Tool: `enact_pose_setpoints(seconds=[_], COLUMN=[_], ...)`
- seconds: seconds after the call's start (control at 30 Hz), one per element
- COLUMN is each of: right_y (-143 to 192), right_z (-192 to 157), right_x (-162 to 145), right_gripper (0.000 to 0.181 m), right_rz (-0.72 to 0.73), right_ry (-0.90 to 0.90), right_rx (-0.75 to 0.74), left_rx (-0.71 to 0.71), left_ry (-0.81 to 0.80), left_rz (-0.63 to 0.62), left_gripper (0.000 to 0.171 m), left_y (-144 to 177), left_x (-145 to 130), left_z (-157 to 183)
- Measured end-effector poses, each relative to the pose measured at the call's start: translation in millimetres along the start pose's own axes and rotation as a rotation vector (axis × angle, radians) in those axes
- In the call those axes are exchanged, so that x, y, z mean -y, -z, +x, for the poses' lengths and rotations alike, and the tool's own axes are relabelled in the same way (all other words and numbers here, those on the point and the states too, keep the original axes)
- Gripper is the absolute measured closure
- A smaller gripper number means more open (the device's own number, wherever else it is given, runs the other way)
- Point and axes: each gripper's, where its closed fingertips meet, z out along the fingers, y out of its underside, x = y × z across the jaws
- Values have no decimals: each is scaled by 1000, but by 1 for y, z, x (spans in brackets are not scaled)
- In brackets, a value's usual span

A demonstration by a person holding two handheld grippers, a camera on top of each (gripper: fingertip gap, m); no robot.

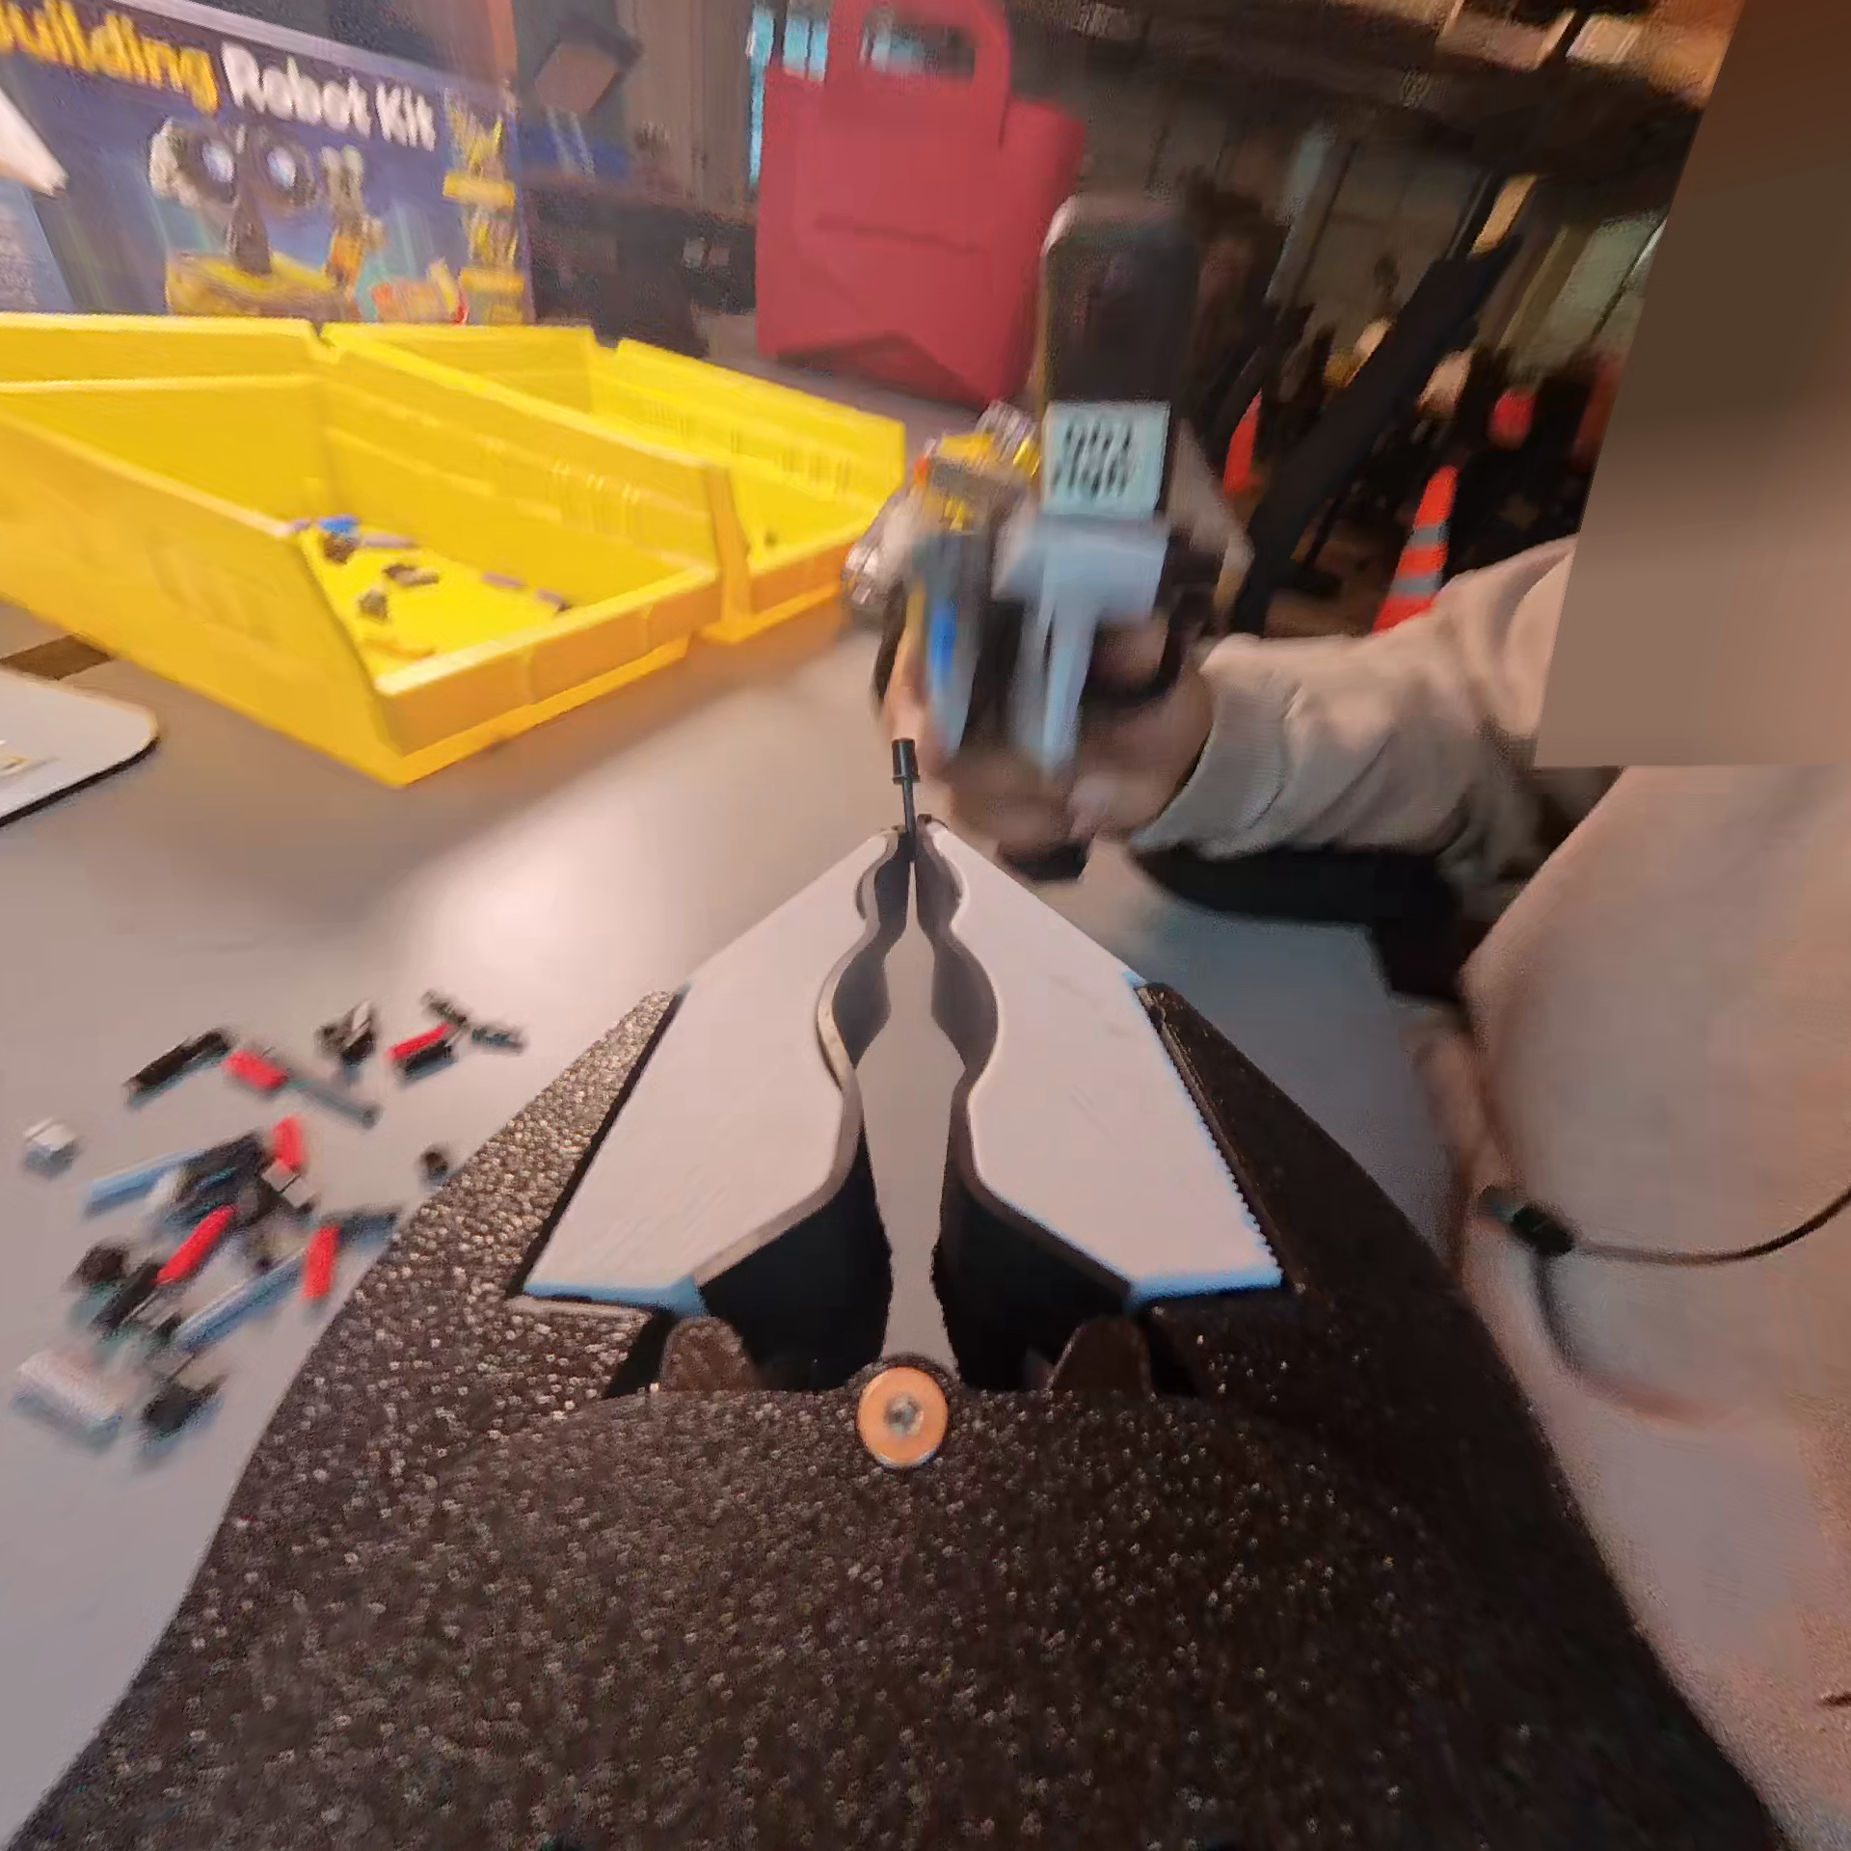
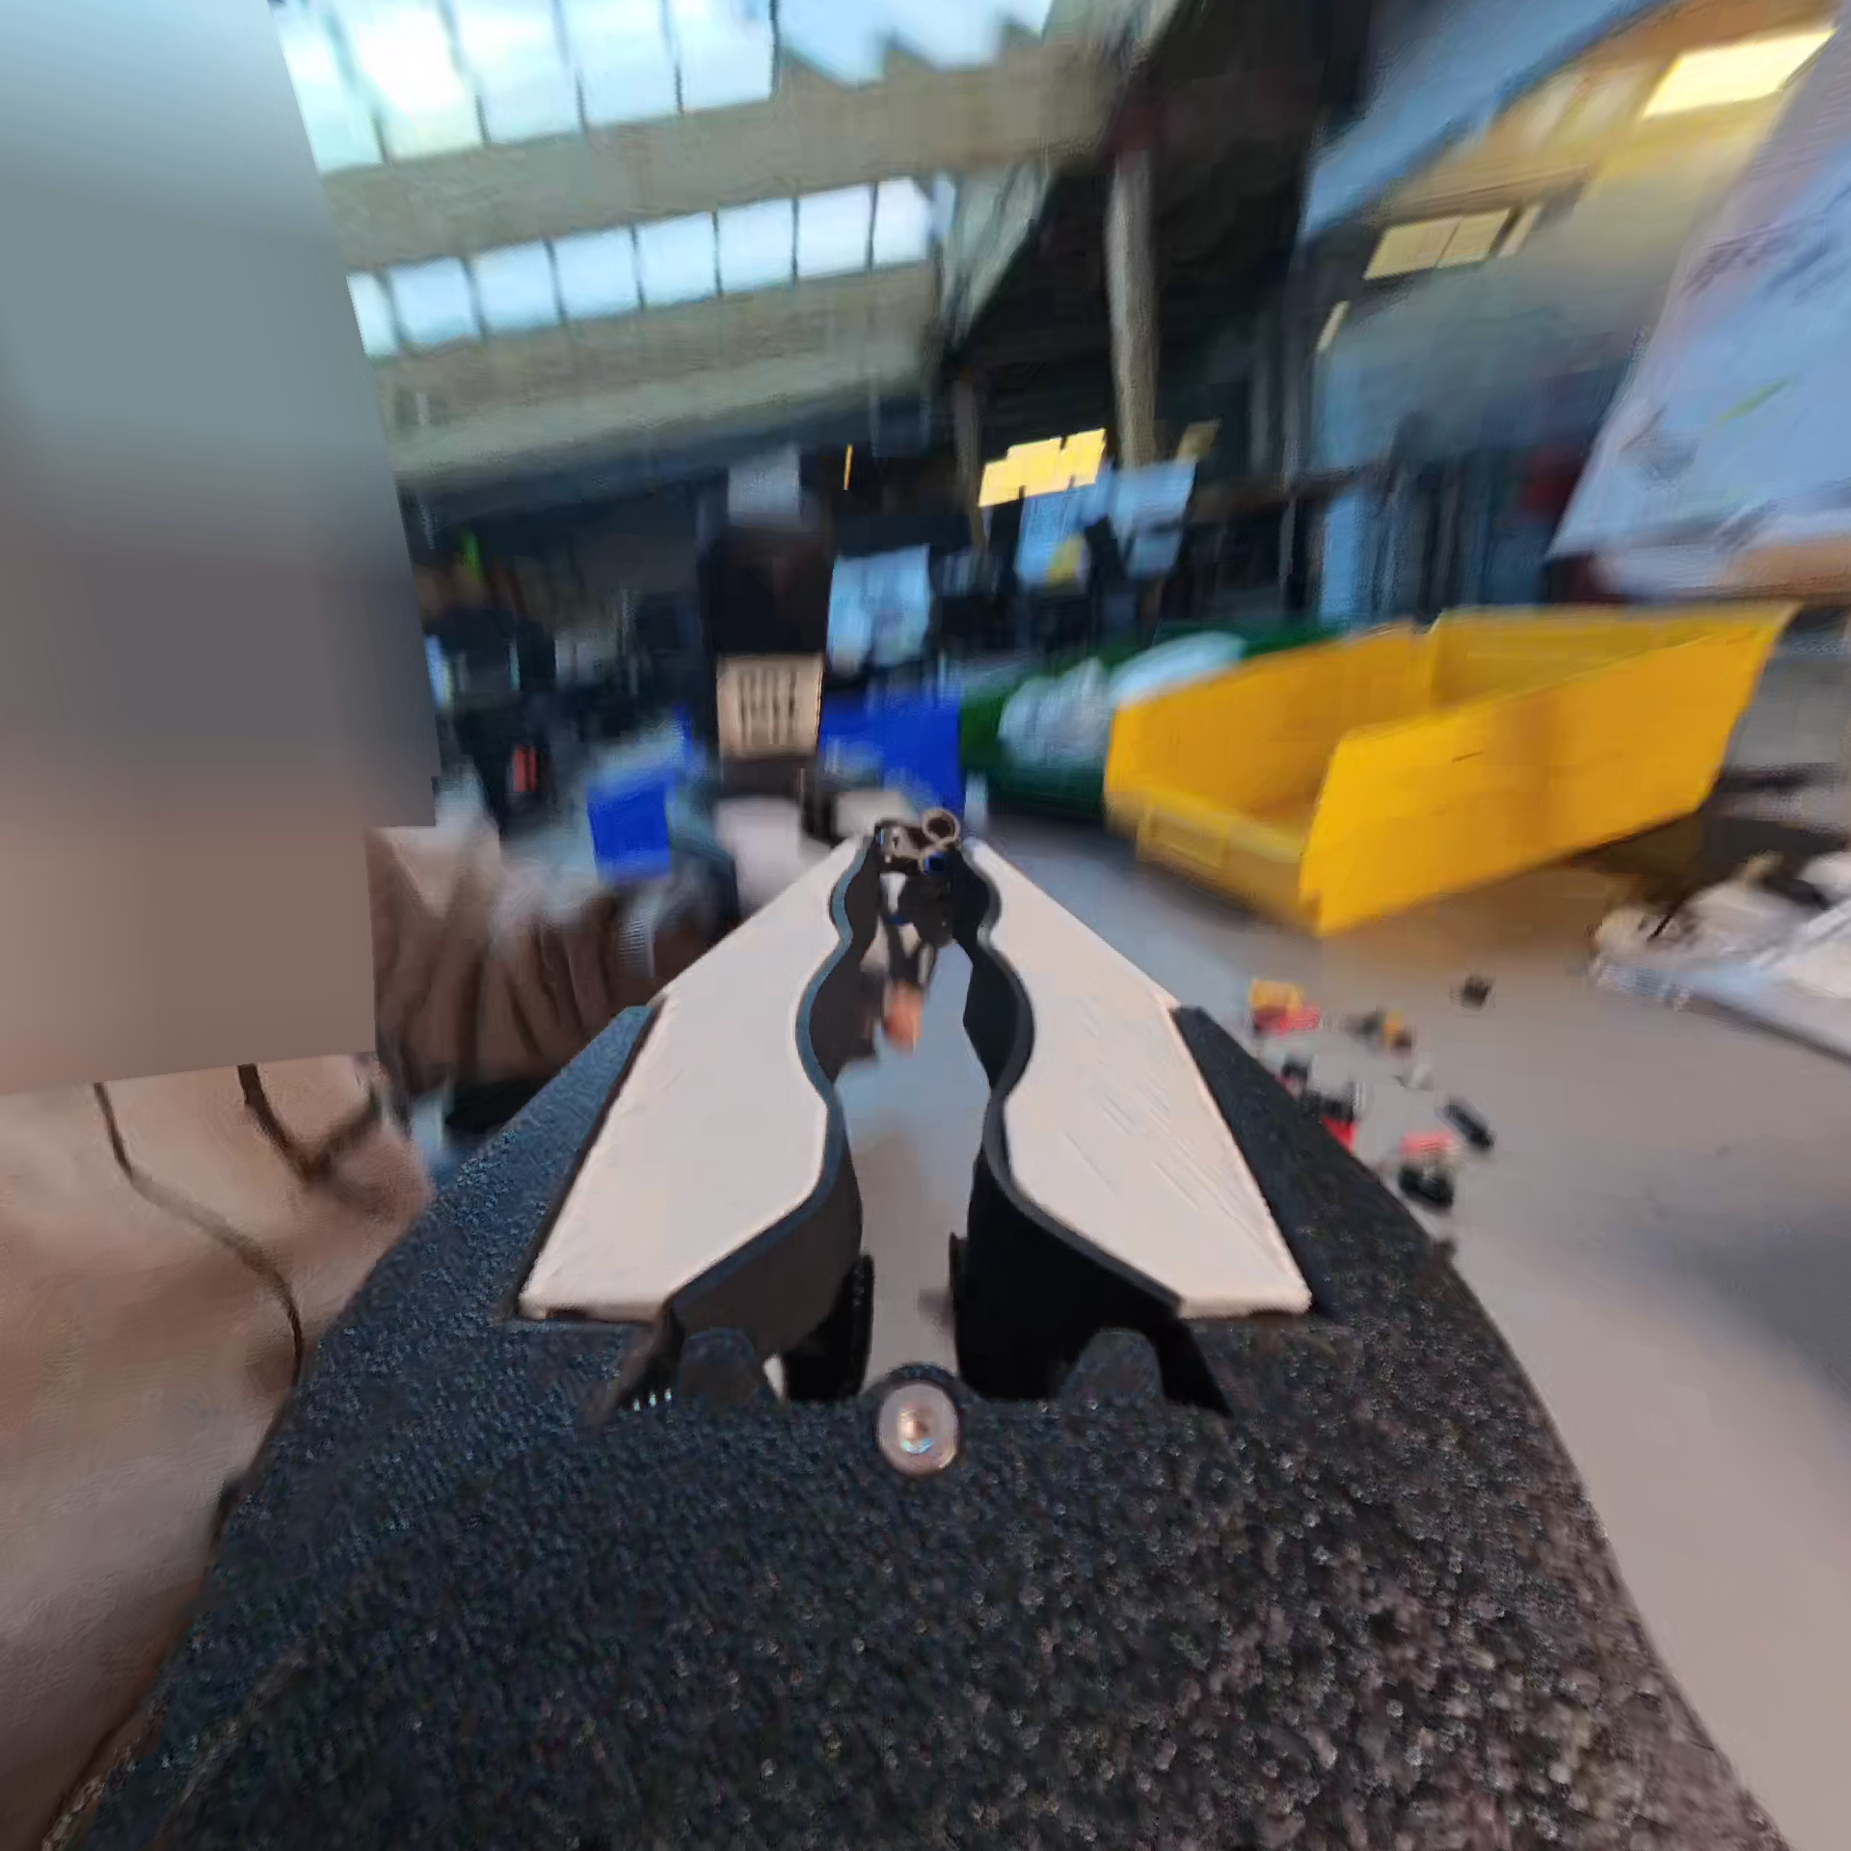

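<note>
Up close, the left claw (image 1: pixel 913 833) pinches a thin black pin (image 1: pixel 905 783) between its fingertips, the pin standing upright past the tips above the grey surface (image 1: pixel 501 901). At 1 o'clock from it, blurred by motion, the right claw (image 1: pixel 1052 651) appears in a person's hand (image 1: pixel 1082 761), a beige sleeve (image 1: pixel 1372 721) trailing to 3 o'clock; a small yellow and grey brick model (image 1: pixel 952 511) sits against it. At 10 o'clock, yellow bins (image 1: pixel 521 641) hold a few small pieces, with a printed box (image 1: pixel 260 170) and a red bag (image 1: pixel 901 220) behind. Loose red, black and blue pieces (image 1: pixel 230 1182) lie scattered at 8 o'clock.

From the right wrist, the right claw (image 2: pixel 916 851) grips a small dark assembly (image 2: pixel 913 901) with a grey ring at its tips, fingers slightly parted around it. A yellow bin (image 2: pixel 1402 801) lies at 2 o'clock, scattered pieces (image 2: pixel 1362 1082) at 3 o'clock.
</note>
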Motion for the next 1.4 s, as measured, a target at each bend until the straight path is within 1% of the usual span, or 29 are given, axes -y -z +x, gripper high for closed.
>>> enact_pose_setpoints(seconds=[0.03,0.07,0.1,0.13,0.17,0.2,0.23,0.3,0.37,0.43,0.5,0.67,0.73,0.8,0.87,1.0,1.1,1.2,1.33,1.4], right_y=[22,45,46,38,30,26,23,21,21,21,20,15,15,16,16,15,21,22,21,21], right_z=[17,30,26,11,0,-1,-1,4,14,17,20,20,25,29,30,24,30,27,22,21], right_x=[39,65,54,40,30,25,23,20,5,-8,-19,-41,-55,-71,-82,-99,-117,-124,-126,-126], right_gripper=[171,172,170,170,169,170,169,169,168,168,168,168,167,167,167,167,167,167,167,167], right_rz=[159,230,105,44,43,54,38,-1,-49,-86,-121,-210,-288,-382,-455,-551,-674,-714,-720,-721], right_ry=[-106,-68,77,139,103,67,52,95,41,-32,-34,-79,-40,45,130,222,307,367,402,409], right_rx=[-26,-77,-124,-110,-75,-69,-54,-56,-54,-38,-44,-15,-49,-83,-100,-87,-120,-104,-86,-78], left_rx=[36,19,8,28,29,13,8,7,13,55,94,134,158,202,241,227,212,203,140,105], left_ry=[20,102,136,92,58,59,58,74,87,43,-21,-92,-105,-124,-148,-125,-118,-148,-157,-144], left_rz=[-18,41,116,116,106,98,78,32,-28,-84,-157,-237,-284,-354,-398,-426,-460,-477,-480,-449], left_gripper=[170,170,171,170,170,170,170,170,170,170,170,170,170,170,170,170,170,169,154,150], left_y=[8,16,21,20,16,11,8,4,0,-1,-2,-4,-4,-2,0,-2,-3,-6,-11,-12], left_x=[-10,-2,14,21,24,25,20,7,-6,-16,-27,-43,-51,-64,-72,-81,-88,-91,-92,-87], left_z=[-12,-17,-19,-21,-20,-18,-18,-19,-20,-24,-27,-28,-33,-42,-51,-52,-51,-48,-35,-29])
